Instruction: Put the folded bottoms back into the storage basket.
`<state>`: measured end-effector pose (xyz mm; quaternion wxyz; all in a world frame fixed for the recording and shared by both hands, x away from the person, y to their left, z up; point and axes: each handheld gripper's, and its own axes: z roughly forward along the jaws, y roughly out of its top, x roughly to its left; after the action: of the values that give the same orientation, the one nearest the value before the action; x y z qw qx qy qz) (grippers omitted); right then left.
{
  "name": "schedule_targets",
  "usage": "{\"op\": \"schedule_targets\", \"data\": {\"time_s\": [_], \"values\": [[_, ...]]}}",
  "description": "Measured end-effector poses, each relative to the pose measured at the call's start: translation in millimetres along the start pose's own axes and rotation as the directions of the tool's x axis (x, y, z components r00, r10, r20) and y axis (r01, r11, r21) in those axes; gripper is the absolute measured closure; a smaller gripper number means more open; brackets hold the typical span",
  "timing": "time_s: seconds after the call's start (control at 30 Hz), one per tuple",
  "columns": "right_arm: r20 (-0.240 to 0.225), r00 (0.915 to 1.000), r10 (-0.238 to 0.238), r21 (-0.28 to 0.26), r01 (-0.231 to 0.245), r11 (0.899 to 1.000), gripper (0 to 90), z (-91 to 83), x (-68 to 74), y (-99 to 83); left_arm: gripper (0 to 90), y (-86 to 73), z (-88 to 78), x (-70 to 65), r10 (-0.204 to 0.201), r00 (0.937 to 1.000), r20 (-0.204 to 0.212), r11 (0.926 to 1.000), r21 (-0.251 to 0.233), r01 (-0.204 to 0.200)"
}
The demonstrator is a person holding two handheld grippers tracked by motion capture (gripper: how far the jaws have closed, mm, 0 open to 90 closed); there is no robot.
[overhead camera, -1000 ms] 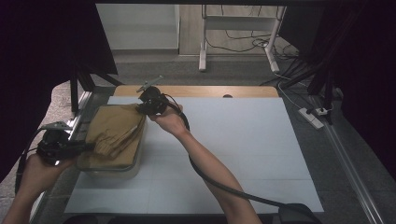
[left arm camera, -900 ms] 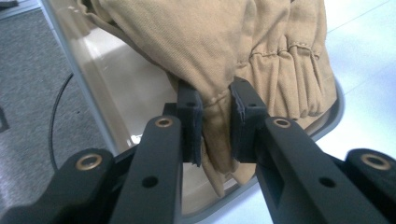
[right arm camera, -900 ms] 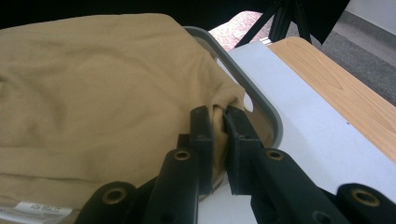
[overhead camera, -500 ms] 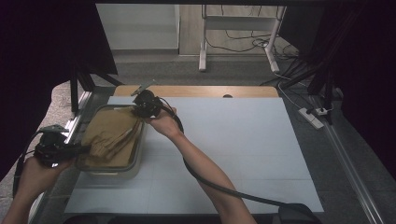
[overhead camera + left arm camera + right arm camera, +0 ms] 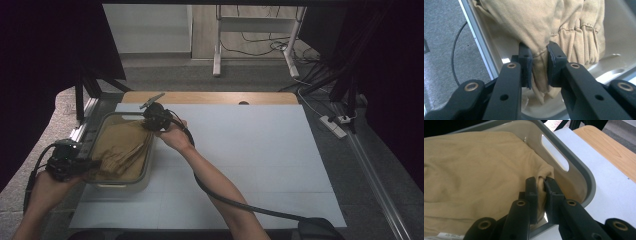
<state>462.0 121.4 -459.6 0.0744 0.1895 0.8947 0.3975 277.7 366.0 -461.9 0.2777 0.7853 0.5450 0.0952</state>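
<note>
Soft tan woven cloth garment [image 5: 474, 165], matt with stitched gathered seams, lies in a smooth grey plastic bin [image 5: 584, 173] with a slight sheen. Matt black plastic hand-held gripper [image 5: 539, 67] with brass-coloured rivets. Counter [image 5: 260, 145] of matt pale sheet, wood edge.

1. The tan garment [image 5: 121, 150], clamped at opposite ends by the left gripper [image 5: 89, 165] and the right gripper [image 5: 148, 121], sank from above the grey bin [image 5: 120, 184] down into it.
2. Both grippers dropped with the cloth, ending at the bin's rim instead of over it.
3. The cloth, which had hung bunched and raised between the two tools, settled flatter against the bin's floor, below the right gripper and ahead of the left one.
</note>
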Motion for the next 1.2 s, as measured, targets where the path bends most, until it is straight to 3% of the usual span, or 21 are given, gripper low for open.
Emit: {"op": "schedule_targets", "data": {"time_s": [0.2,0.3,0.43,0.53,0.7,0.8,0.97,1.2], "values": [[0.010,0.9999,-0.008,0.021,0.008,1.000,78.0,6.3,1.4,-3.5,73.4,0.1,6.1,0.4,-0.006,0.9999,-0.011,0.9999,0.013,0.006],[0.036,0.9993,-0.009,0.026,0.008,1.000,65.4,8.0,2.2,-4.1,66.7,0.3,7.2,0.5,-0.005,0.9999,-0.015,1.0000,0.004,0.005],[0.050,0.9986,0.015,0.000,-0.015,1.000,58.2,4.7,-0.2,-3.0,57.6,0.2,4.3,0.0,0.001,0.9995,-0.032,0.9995,-0.033,-0.002],[0.056,0.9984,0.007,0.001,-0.007,1.000,55.2,1.9,0.5,-1.7,51.6,0.2,1.9,-1.0,0.010,0.9993,-0.035,0.9983,-0.057,-0.012],[0.060,0.9982,-0.006,0.001,0.006,1.000,45.3,-1.2,5.4,-1.1,44.7,-0.5,0.5,-4.7,0.004,1.0000,-0.007,0.9960,-0.089,-0.005],[0.051,0.9985,0.020,0.008,-0.020,1.000,38.0,-2.7,7.2,-0.8,39.7,-1.1,0.6,-8.2,-0.005,0.9998,0.018,0.9945,-0.104,0.007],[0.026,0.9978,0.062,0.013,-0.062,0.998,27.7,-6.2,7.5,-1.4,28.0,-1.1,1.3,-17.4,-0.011,0.9999,0.001,0.9940,-0.109,0.011],[-0.007,0.9965,0.083,0.024,-0.083,0.996,12.7,-10.9,4.6,-3.5,16.8,-1.3,0.4,-26.7,-0.005,0.9983,0.058,0.9920,-0.126,0.013]]}}
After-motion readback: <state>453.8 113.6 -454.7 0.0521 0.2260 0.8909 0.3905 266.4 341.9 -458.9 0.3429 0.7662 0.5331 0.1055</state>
